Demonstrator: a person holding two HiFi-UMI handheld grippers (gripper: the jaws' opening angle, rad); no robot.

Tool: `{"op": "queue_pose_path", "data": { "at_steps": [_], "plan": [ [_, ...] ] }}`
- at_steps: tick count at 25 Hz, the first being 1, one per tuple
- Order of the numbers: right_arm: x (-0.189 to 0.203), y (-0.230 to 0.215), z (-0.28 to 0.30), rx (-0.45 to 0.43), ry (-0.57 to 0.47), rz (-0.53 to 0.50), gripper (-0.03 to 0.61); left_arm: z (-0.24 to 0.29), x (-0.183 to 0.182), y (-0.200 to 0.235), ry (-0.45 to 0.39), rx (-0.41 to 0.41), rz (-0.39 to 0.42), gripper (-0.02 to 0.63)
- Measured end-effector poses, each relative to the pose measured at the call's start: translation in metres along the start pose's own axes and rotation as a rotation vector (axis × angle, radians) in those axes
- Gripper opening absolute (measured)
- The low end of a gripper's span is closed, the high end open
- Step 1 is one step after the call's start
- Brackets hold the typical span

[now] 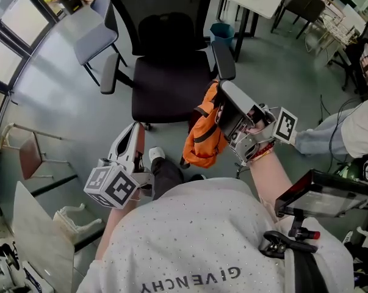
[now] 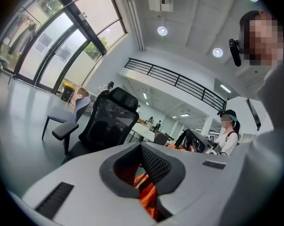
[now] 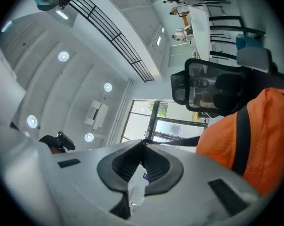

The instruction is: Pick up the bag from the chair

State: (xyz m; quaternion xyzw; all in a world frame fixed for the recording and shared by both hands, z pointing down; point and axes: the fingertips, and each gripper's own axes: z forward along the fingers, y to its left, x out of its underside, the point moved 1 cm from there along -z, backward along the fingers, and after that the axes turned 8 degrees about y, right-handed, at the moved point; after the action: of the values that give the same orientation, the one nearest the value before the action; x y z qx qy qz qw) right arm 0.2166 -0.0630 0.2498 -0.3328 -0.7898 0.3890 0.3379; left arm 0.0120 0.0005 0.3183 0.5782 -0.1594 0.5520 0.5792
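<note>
Orange fabric bag with black straps (image 1: 203, 138) hangs off the seat, in front of the black mesh office chair (image 1: 171, 84), carried by the right gripper (image 1: 226, 91).
The right gripper's jaws are together, clamped on a thin black strap of the bag, with the forearm extended and the gripper tilted upward. The left gripper (image 1: 133, 132) is held low at the person's left, jaws together and empty, apart from the bag.

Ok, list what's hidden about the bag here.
- Head view: the right gripper hides where it pinches the bag.
- Left gripper view: the near jaws cover all but an orange sliver.
- Right gripper view: the edge cuts the bag off; what the white piece between the jaws is cannot be told.
</note>
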Motion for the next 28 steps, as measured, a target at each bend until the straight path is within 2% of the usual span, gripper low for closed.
{"op": "queue_pose_path", "data": {
  "at_steps": [6,15,23,28],
  "plan": [
    [0.006,0.006,-0.011,-0.032,0.029,0.007,0.008,0.003,0.022,-0.010,0.044,0.002,-0.054,0.002],
    [0.016,-0.026,-0.020,-0.006,0.062,0.077,0.008,0.013,0.039,-0.004,0.084,-0.006,-0.104,0.002],
    [0.017,-0.028,-0.014,-0.018,0.045,0.098,0.008,0.009,0.036,0.000,0.106,-0.021,-0.098,0.002],
    [0.012,-0.030,-0.019,-0.011,0.025,0.094,0.008,0.020,0.032,0.003,0.104,-0.003,-0.079,0.002]
  ]
}}
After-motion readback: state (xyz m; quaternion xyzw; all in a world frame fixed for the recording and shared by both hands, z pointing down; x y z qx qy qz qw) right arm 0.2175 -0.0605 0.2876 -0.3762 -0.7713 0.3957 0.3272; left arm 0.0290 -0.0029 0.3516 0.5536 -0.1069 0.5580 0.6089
